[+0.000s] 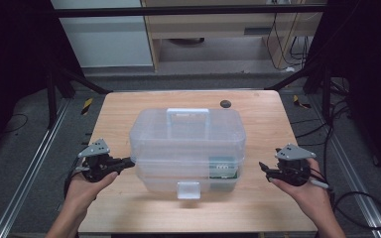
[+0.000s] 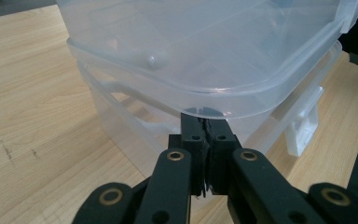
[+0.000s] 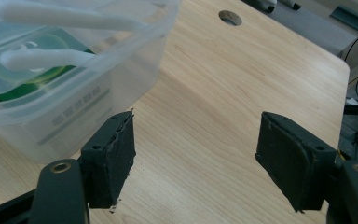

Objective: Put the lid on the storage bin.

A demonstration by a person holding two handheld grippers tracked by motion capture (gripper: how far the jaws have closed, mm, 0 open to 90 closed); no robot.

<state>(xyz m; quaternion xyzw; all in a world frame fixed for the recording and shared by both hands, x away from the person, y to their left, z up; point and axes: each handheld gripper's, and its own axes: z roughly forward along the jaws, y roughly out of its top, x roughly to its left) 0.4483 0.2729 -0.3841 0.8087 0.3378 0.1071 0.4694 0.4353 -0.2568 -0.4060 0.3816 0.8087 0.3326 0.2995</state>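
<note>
Faint print, unreadable
Grey lettering and a bar on the box (image 3: 70,116) wall, upside down and blurred; small white marks on a green pack (image 1: 223,168) inside, too small to read.

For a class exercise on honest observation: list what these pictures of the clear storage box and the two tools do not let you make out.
- Green contents of the storage box: right gripper view, blurred by the plastic wall.
- Print on the box label: right gripper view, too blurred to read.
- Whether the left tool touches the lid rim: left gripper view, tips hidden under the overhang.
- Right tool: jaws apart, nothing between them.
</note>
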